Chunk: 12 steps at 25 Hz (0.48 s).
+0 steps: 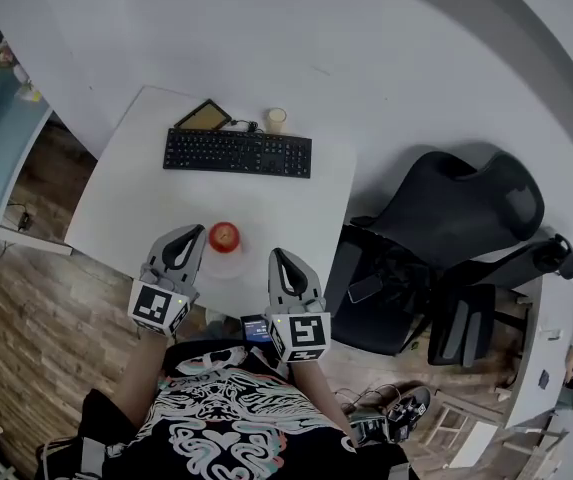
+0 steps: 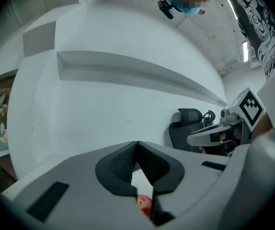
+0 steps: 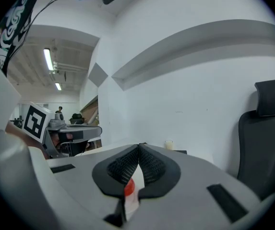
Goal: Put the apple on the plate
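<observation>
Both jaw pairs pressed together, nothing between them: left hand-held gripper (image 1: 190,236), right hand-held gripper (image 1: 279,258). They flank the apple (image 1: 224,235) without touching it. The apple sits near the front edge of the white worktop (image 1: 126,198), seemingly on a pale plate (image 1: 224,250). The plate's rim is hard to tell from the surface.

Risk, as judged: closed tips brushing the round fruit could roll it off toward the near edge. A grab would need the jaws apart first, or they only shove it.

A white table (image 1: 116,208) stood against a white wall (image 1: 366,48), a black office chair (image 1: 466,208) beside it, seemingly on wood-plank floor (image 1: 26,318).
</observation>
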Motion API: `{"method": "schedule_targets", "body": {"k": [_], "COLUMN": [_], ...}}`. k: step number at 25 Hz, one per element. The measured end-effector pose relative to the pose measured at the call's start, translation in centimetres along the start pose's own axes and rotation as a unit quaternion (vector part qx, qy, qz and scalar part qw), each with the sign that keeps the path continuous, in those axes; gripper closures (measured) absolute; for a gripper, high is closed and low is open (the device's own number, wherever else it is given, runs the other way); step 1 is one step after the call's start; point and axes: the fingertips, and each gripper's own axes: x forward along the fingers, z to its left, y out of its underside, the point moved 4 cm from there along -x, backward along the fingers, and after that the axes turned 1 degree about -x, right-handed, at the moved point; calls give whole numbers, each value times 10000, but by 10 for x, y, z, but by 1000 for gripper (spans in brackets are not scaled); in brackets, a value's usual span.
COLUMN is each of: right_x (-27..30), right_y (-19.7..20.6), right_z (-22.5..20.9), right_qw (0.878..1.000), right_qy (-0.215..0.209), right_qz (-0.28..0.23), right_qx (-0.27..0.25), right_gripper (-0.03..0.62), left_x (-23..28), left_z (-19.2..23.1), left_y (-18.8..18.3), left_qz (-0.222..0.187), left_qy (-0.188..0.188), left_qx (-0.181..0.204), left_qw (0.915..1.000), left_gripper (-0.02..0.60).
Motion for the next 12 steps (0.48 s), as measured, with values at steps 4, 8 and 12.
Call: {"method": "schedule_targets", "body": {"k": [4,8,12], "right_x": [-2,-2,-3], "right_y": [1,2,3], "right_z": [-4,-7,-9], "right_qw": [10000,9999,9999], "right_qy": [52,77,106], "right_qz": [-13,-18,-5], "right_qx": [38,69,128], "right_gripper": [565,565,565], "left_x": [1,2,2], "left_z": [0,1,2], "left_y": [0,2,3], "left_qz": [-1,26,49], "left_qy": [-31,-30,-15], "left_qx": [7,17,30], "left_qw": [10000,10000,10000], "left_gripper": [565,565,565]}}
